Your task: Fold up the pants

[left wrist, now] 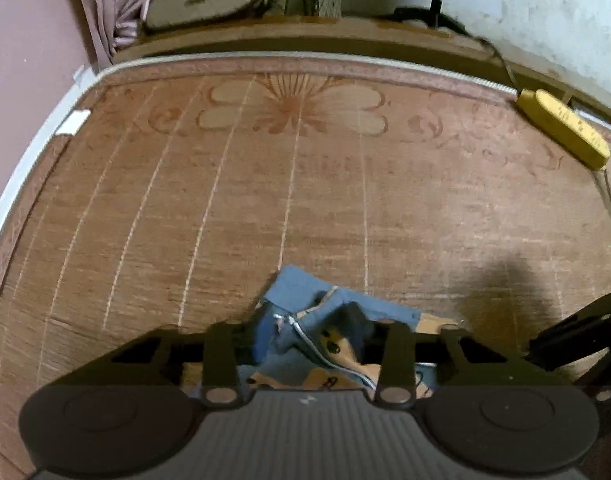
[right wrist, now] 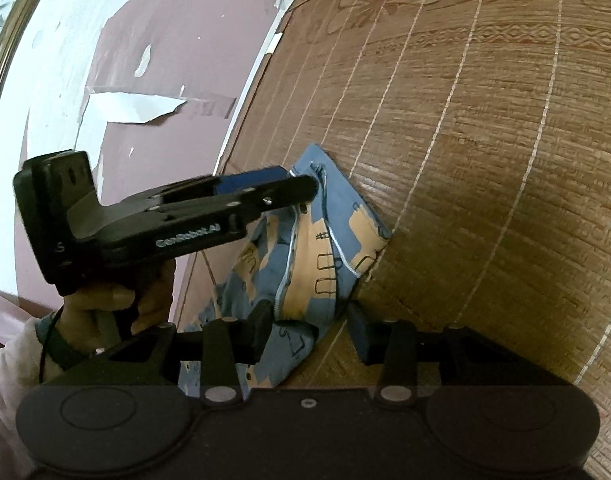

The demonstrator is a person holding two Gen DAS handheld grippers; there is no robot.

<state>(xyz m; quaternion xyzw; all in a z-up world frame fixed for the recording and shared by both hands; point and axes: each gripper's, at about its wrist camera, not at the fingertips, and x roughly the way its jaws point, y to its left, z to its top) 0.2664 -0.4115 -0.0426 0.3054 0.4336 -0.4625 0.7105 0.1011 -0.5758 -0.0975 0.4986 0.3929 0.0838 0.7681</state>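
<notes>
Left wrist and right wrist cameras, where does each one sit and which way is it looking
Left wrist: sits on the left gripper, faces across the brown woven bamboo mat toward a yellow power strip; own fingers straddle the blue and tan patterned pants.
Right wrist: sits on the right gripper, faces along the mat toward a peeling mauve wall; shows the left gripper and the hand holding it.
Shared: pants, mat, left gripper.

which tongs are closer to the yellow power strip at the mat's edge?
Left, likely. The yellow power strip lies far across the mat ahead-right of the left tongs. The right tongs face the pants; the strip is out of their view.
</notes>
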